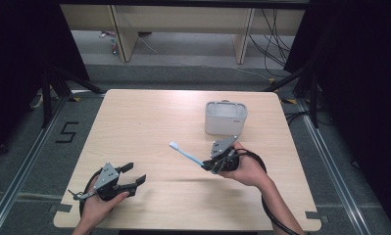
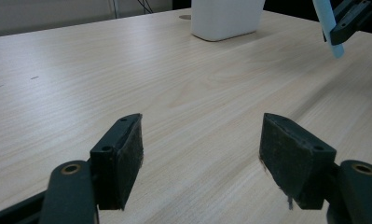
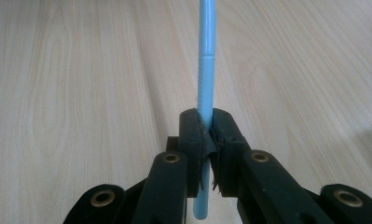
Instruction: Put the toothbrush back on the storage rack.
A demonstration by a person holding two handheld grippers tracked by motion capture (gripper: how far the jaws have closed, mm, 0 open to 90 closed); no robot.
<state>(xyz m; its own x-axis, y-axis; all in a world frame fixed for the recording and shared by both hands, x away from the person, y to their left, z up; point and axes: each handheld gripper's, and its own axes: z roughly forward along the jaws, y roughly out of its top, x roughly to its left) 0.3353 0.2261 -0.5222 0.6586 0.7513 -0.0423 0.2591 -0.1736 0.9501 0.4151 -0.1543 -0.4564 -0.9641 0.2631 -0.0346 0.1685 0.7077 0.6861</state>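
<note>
A light blue toothbrush [image 1: 185, 154] with a white head is clamped by its handle in my right gripper [image 1: 213, 163], which is shut on it right of the table's middle; the head points up and to the left. In the right gripper view the blue handle [image 3: 205, 70] runs straight up from between the closed pads. My left gripper [image 1: 134, 175] rests low near the front left of the table, jaws wide apart with bare wood between the pads [image 2: 123, 161]. A white rectangular holder [image 1: 225, 117] stands behind the right hand; it also appears in the left gripper view as a white box [image 2: 225, 18].
The light wooden table [image 1: 149, 122] has a small round hole [image 2: 185, 17] near the holder. Dark stands and cables flank the table on the floor, and a number 5 is marked on the floor at left [image 1: 67, 132].
</note>
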